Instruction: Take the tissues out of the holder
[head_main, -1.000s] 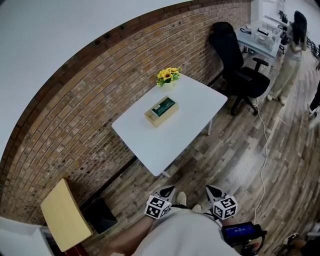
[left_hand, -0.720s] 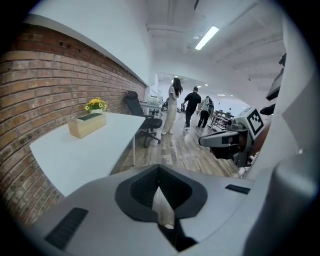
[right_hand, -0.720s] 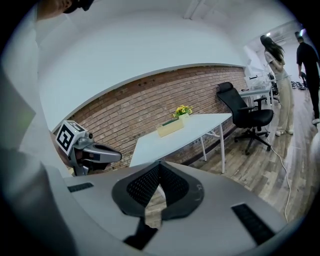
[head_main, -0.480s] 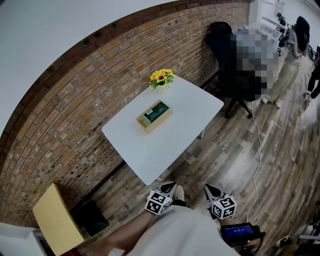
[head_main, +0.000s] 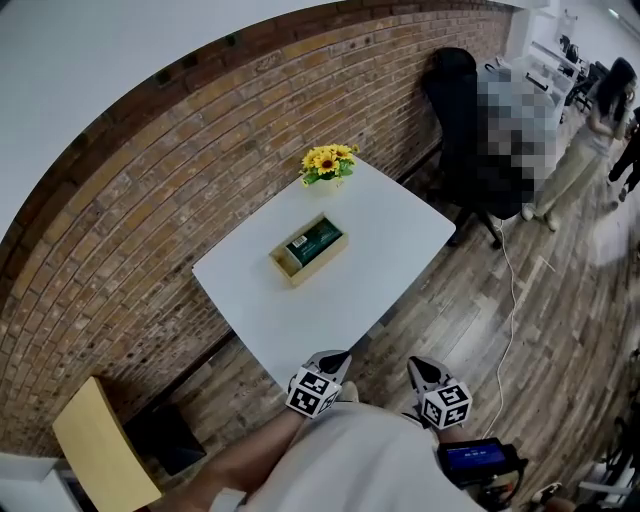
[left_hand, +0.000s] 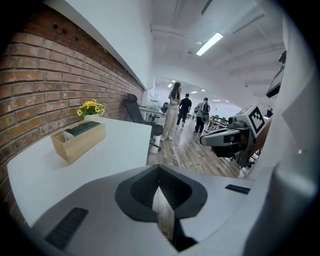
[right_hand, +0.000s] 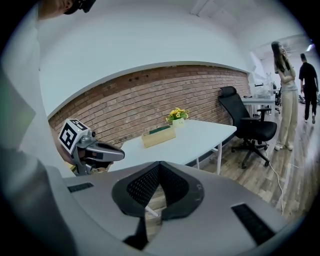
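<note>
Your left gripper and right gripper are clenched, empty; the tissues at twelve o'clock (likely soft, light): pinch mid-pack.

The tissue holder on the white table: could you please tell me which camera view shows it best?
The head view: it looks down into the wooden tissue holder, showing the green tissue pack inside. The left gripper view shows it side-on; the right gripper view shows it small and distant.
</note>
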